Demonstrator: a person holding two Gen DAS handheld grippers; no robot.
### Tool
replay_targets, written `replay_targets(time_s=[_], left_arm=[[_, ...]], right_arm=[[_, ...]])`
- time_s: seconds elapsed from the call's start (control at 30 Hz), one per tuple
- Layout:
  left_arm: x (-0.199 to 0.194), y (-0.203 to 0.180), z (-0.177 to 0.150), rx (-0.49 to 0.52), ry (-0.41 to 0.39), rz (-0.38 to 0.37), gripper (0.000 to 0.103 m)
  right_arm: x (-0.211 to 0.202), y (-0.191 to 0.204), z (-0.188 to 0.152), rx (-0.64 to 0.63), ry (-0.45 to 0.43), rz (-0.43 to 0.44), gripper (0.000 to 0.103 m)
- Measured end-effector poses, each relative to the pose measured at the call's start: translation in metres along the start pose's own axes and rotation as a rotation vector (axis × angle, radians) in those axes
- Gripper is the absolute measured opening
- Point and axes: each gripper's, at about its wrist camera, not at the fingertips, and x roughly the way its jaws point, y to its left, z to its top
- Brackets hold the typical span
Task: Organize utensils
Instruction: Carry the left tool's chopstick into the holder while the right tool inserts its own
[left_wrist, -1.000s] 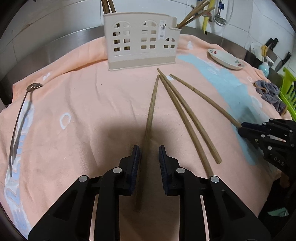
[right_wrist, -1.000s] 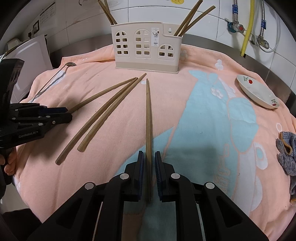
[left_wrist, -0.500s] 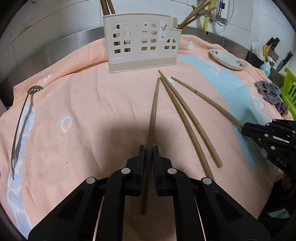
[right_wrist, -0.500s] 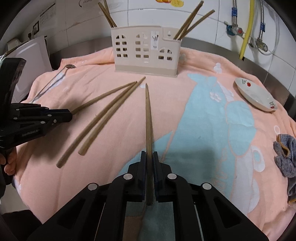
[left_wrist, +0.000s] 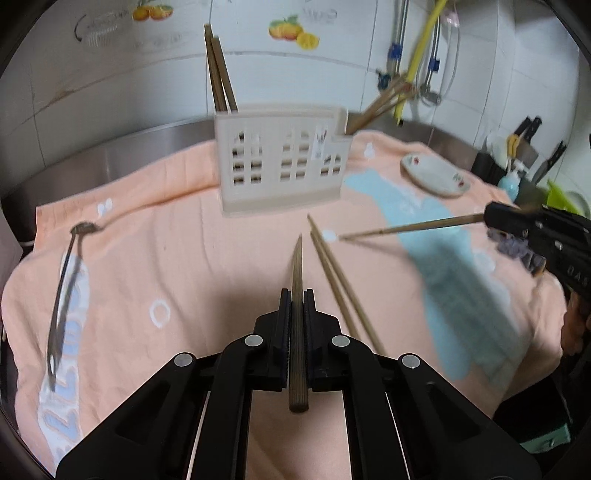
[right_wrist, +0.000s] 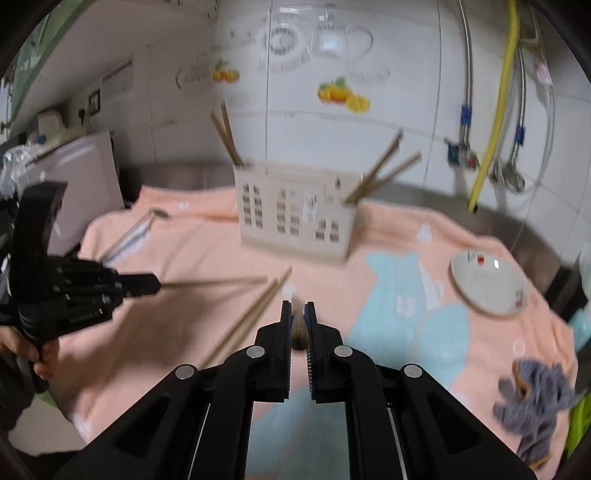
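Chopsticks: two loose (left_wrist: 334, 273) on towel (left_wrist: 184, 258).
Left gripper (left_wrist: 297, 325): clamps one chopstick (left_wrist: 296, 295).
Right gripper (right_wrist: 297, 325): grips another (right_wrist: 297, 326), foreshortened and blurred; full length only in left view.

- My left gripper (left_wrist: 297, 306) holds one chopstick (left_wrist: 296, 280) above the towel (left_wrist: 184, 266), pointing toward the utensil holder (left_wrist: 282, 162) behind it.
- Two loose chopsticks (left_wrist: 332, 269) lie just right of it.
- A ladle (left_wrist: 64, 280) lies far left.
- A dish (left_wrist: 436, 179) sits right of the holder.
- My right gripper (right_wrist: 297, 317) holds another chopstick (right_wrist: 297, 325).
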Motion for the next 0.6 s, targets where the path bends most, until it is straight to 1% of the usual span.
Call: replay_targets(time_s=[0.1, 0.27, 0.33, 0.6], left_arm=[[-0.005, 0.001, 0.013, 0.002, -0.020, -0.005, 0.005], [-0.007, 0.003, 0.032, 0.016, -0.029, -0.006, 0.005], [-0.009, 0.005, 0.044, 0.014, -0.038, -0.010, 0.005], [-0.022, 0.009, 0.090, 0.037, -0.082, -0.027, 0.005]], right_arm=[[-0.003, -0.002, 0.024, -0.015, -0.028, 0.019, 0.007], [0.004, -0.005, 0.057, -0.043, -0.028, 0.044, 0.007], [0.003, -0.009, 0.070, -0.049, -0.030, 0.056, 0.007], [-0.015, -0.030, 0.126, -0.068, -0.066, 0.059, 0.007]])
